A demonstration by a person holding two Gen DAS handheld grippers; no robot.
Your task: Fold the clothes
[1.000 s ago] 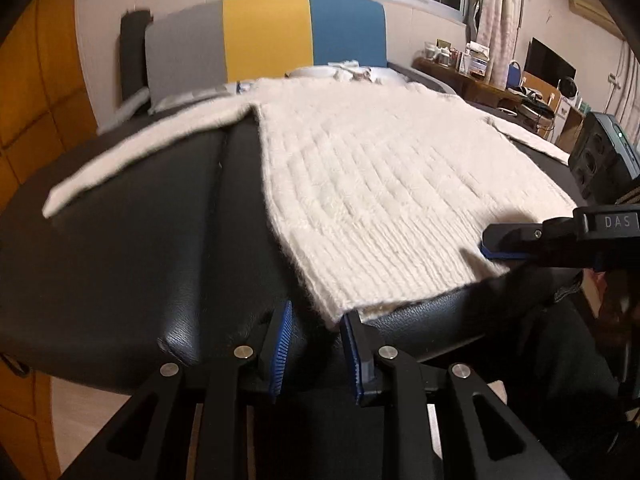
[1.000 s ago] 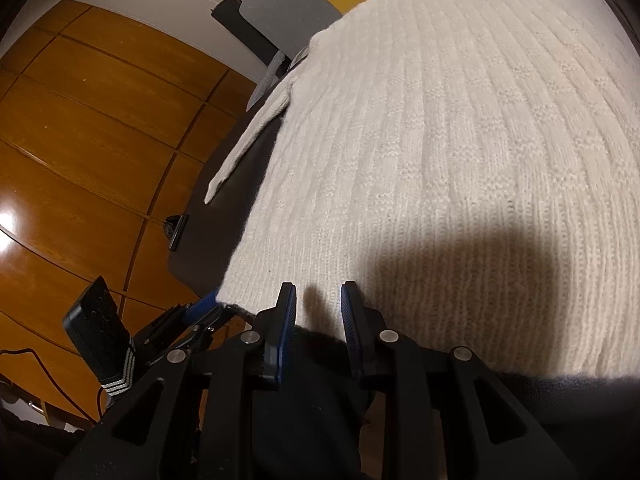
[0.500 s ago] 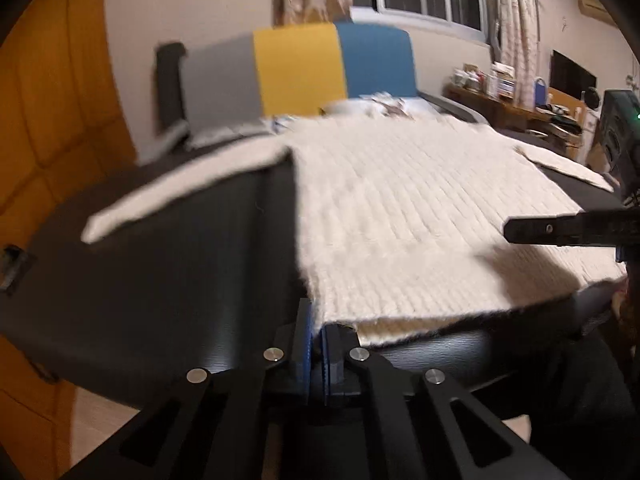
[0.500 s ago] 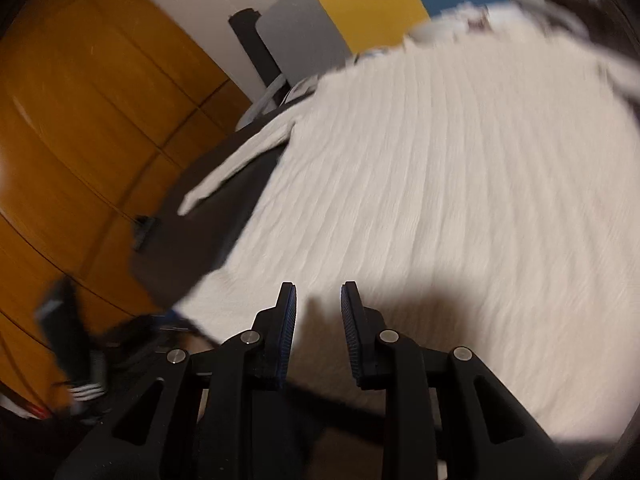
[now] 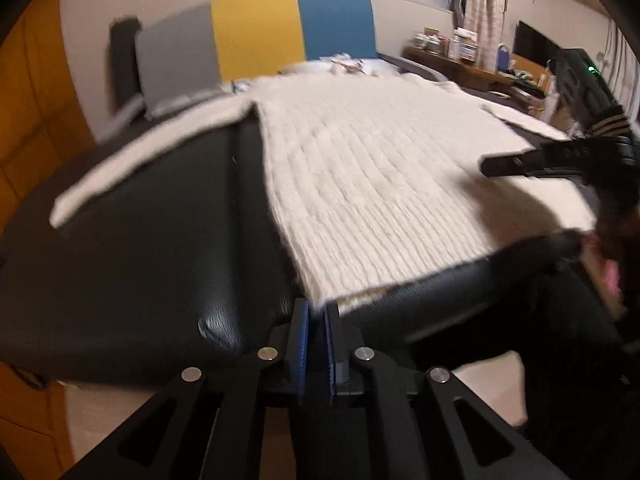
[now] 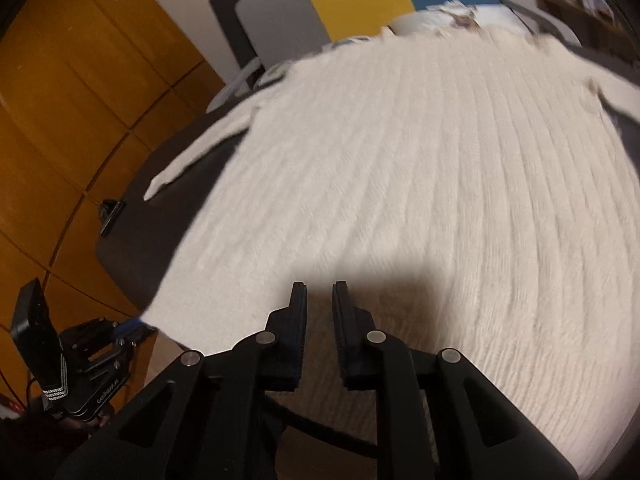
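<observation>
**Inspector:** Sweater: cream knit, spread flat on a black padded top. In the left wrist view it fills the centre and right of the frame. Its near corner reaches down to bottom centre, into the left claw.

**Clerk:** State of that claw?

**Inspector:** Clenched on the sweater corner. The jaws have just eased apart a little, and the fabric sits between the blue pads.

**Clerk:** And the other?

**Inspector:** In the right wrist view, the right claw is at bottom centre above the sweater's lower part. Its shadow falls on the knit just ahead. The jaws have just been closing. A narrow gap remains, with nothing pinched in it.

**Clerk:** Edges?

**Inspector:** In the left wrist view, the hem runs from bottom centre up to the right, along the top's front edge. The side edge climbs toward upper centre. One sleeve stretches out to the left.

**Clerk:** Open room?

**Inspector:** Bare black padding at lower left, between sleeve and side edge. A grey, yellow and blue backrest bounds the far end.
</observation>
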